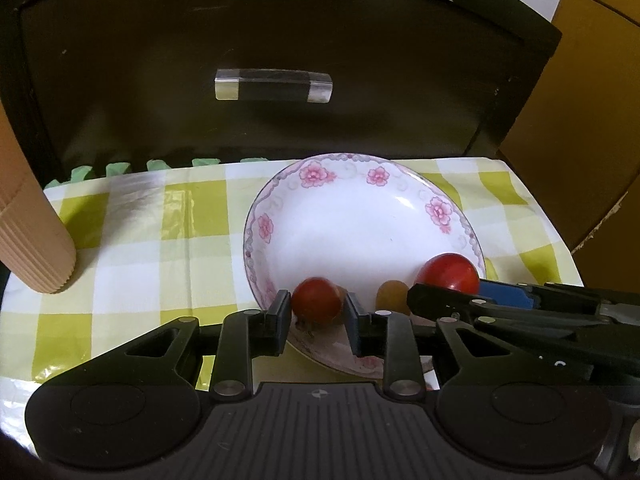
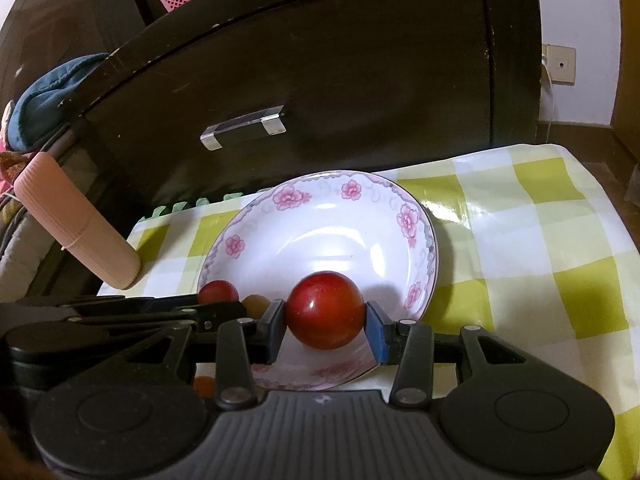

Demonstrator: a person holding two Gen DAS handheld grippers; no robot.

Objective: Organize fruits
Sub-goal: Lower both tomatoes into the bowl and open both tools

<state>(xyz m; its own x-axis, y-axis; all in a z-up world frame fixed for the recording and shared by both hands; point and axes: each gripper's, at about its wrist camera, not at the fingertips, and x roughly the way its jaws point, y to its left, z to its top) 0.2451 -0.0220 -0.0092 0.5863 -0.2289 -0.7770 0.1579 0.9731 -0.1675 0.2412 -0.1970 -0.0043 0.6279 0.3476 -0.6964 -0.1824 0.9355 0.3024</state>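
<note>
A white plate with pink flowers [image 1: 360, 216] [image 2: 320, 232] sits on the green-checked cloth. My left gripper [image 1: 317, 304] is shut on a small red fruit [image 1: 316, 300] over the plate's near rim; that fruit also shows in the right wrist view [image 2: 218, 291]. My right gripper [image 2: 325, 316] is shut on a larger red fruit [image 2: 325, 310] over the plate's near side; it shows in the left wrist view [image 1: 448, 272] too. A small orange-brown fruit [image 1: 391, 294] [image 2: 254, 303] lies in the plate between the two grippers.
A dark cabinet door with a clear handle [image 1: 274, 85] [image 2: 244, 126] stands right behind the table. A ribbed tan cylinder [image 1: 36, 240] [image 2: 76, 228] leans onto the cloth at the left. Another orange fruit [image 2: 204, 386] lies near the plate's front edge. Cloth extends right of the plate [image 2: 540, 248].
</note>
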